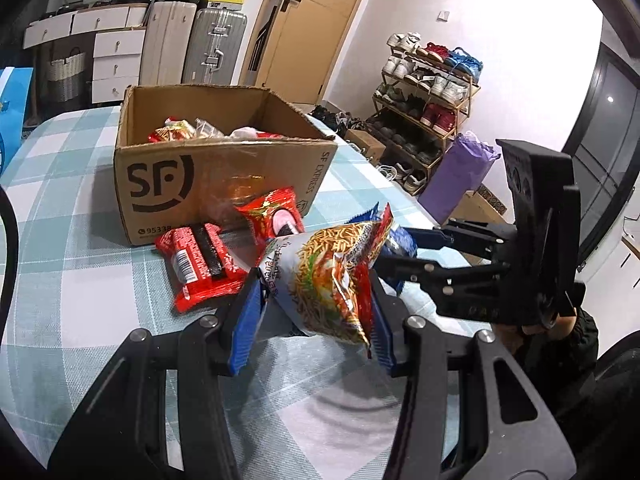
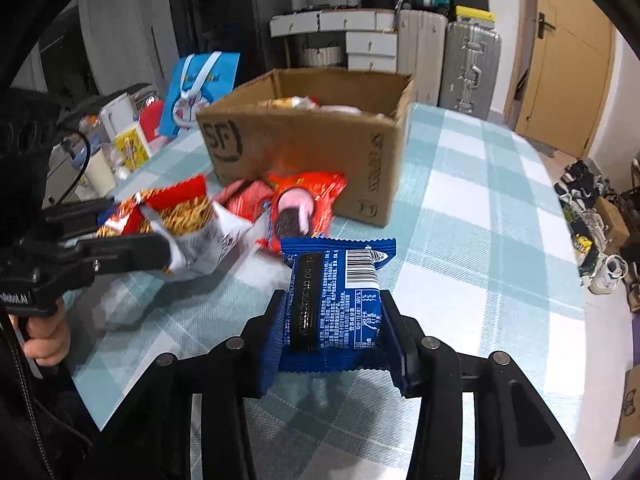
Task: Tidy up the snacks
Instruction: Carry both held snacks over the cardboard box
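Observation:
My left gripper (image 1: 316,292) is shut on a white and red noodle-snack bag (image 1: 324,276), held just above the checked tablecloth (image 1: 60,240). From the right, my right gripper (image 1: 400,252) reaches in beside it. In the right wrist view the right gripper (image 2: 334,308) is shut on a blue biscuit packet (image 2: 340,292), barcode side up. The left gripper (image 2: 148,226) shows there at the left with the noodle-snack bag (image 2: 188,216). Behind both stands an open cardboard box (image 1: 224,168) with snacks inside. Two red packets (image 1: 200,264) (image 1: 276,216) lie in front of the box.
A blue gift bag (image 2: 200,88), a white jug (image 2: 116,116) and a yellow carton (image 2: 130,146) stand at the table's left side. Suitcases (image 1: 212,48) and drawers line the back wall. A shoe rack (image 1: 428,92) and purple bag (image 1: 460,176) stand beyond the table's right edge.

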Available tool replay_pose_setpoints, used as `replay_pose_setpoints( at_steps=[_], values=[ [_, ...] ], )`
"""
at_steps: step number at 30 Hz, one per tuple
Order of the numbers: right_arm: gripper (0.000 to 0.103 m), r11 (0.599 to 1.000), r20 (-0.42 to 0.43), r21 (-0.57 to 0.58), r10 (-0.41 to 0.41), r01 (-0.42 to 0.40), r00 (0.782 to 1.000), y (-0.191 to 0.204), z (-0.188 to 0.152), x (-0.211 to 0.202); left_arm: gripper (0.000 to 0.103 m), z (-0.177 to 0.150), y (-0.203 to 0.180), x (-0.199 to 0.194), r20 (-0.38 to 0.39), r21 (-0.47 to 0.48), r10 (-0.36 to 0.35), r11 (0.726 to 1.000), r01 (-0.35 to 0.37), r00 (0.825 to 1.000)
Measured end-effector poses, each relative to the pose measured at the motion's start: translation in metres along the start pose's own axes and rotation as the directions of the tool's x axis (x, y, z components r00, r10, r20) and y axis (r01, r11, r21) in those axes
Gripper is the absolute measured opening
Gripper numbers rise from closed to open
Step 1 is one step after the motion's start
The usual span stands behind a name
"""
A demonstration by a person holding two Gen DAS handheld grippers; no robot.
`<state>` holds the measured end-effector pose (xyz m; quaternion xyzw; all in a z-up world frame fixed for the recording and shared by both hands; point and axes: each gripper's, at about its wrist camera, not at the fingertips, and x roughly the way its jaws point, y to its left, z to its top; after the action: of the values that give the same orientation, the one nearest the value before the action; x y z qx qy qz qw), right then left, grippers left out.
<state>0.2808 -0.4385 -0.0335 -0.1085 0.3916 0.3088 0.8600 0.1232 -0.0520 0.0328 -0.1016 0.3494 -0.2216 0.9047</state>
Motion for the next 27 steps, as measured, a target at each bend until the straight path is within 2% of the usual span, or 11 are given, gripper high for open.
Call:
replay_pose_setpoints(
  at_steps=[5,12,19,27],
  values=[
    [0.045,1.0,0.066,0.026,0.001,-0.003,0.998,-0.004,0.005,-0.016,0.046,0.003,-0.005,-0.014,0.028,0.004,0.009,1.0,-0.009,1.0],
    [0.045,0.998,0.127,0.056,0.007,-0.014,0.992,-0.004,0.013,-0.033,0.046,0.01,-0.006,-0.04,0.082,0.011,0.066,0.998,-0.067,0.994],
    [0.045,0.996,0.179,0.081,0.011,-0.026,0.984,-0.001,0.02,-0.041,0.046,0.02,0.004,-0.064,0.13,0.003,0.138,0.99,-0.14,0.982],
    [0.045,0.997,0.226,0.073,0.014,-0.031,0.974,0.009,0.043,-0.049,0.046,0.049,0.014,-0.086,0.19,-0.012,0.183,0.983,-0.184,0.965]
  ],
)
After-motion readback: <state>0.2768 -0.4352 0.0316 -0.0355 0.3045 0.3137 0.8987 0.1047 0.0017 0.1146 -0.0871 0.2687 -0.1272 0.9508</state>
